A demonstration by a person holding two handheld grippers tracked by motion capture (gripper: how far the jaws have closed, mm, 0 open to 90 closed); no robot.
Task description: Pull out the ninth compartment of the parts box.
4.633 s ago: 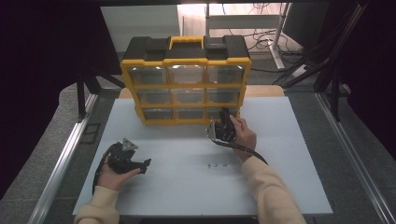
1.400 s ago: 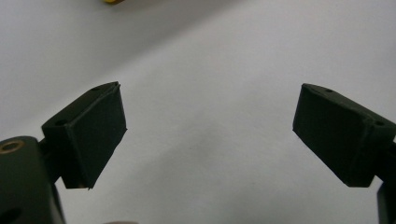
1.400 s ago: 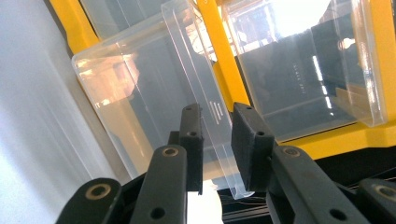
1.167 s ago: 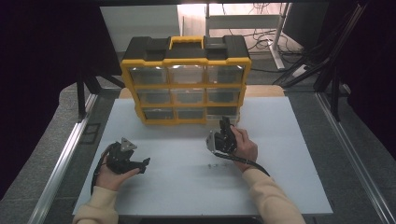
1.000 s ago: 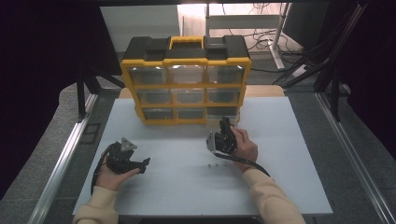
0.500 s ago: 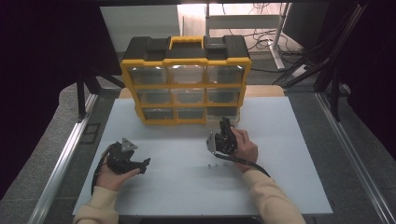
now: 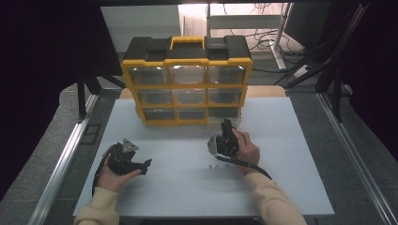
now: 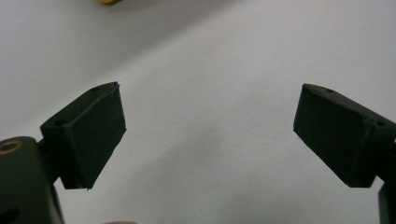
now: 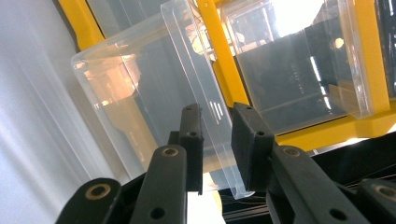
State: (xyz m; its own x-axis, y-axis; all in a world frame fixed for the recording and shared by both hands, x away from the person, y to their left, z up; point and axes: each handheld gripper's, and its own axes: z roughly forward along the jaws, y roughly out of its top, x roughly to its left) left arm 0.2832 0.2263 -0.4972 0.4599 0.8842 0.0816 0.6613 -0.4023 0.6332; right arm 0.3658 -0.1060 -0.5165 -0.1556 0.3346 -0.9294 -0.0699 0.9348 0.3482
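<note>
Clear plastic drawer (image 9: pixel 154 88) is pinched by its front wall in the right gripper (image 9: pixel 217 140), partly out of the bottom-right slot of the yellow organizer (image 7: pixel 187 79); pull straight and level so it doesn't jam. It looks empty and glossy. Left gripper (image 8: pixel 205 135) rests wide apart over the white table (image 7: pixel 187 187), holding nothing.

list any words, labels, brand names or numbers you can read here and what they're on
No text can be read in these views.
Yellow and black organizer: no legible brand or label on its top, handle or frame.
Clear drawer between the right gripper jaws: plain plastic; small marks near its edge are too faint to read.
Left gripper: plain black pads, no markings.
White table: tiny specks in front of the right gripper, too small to read.
</note>
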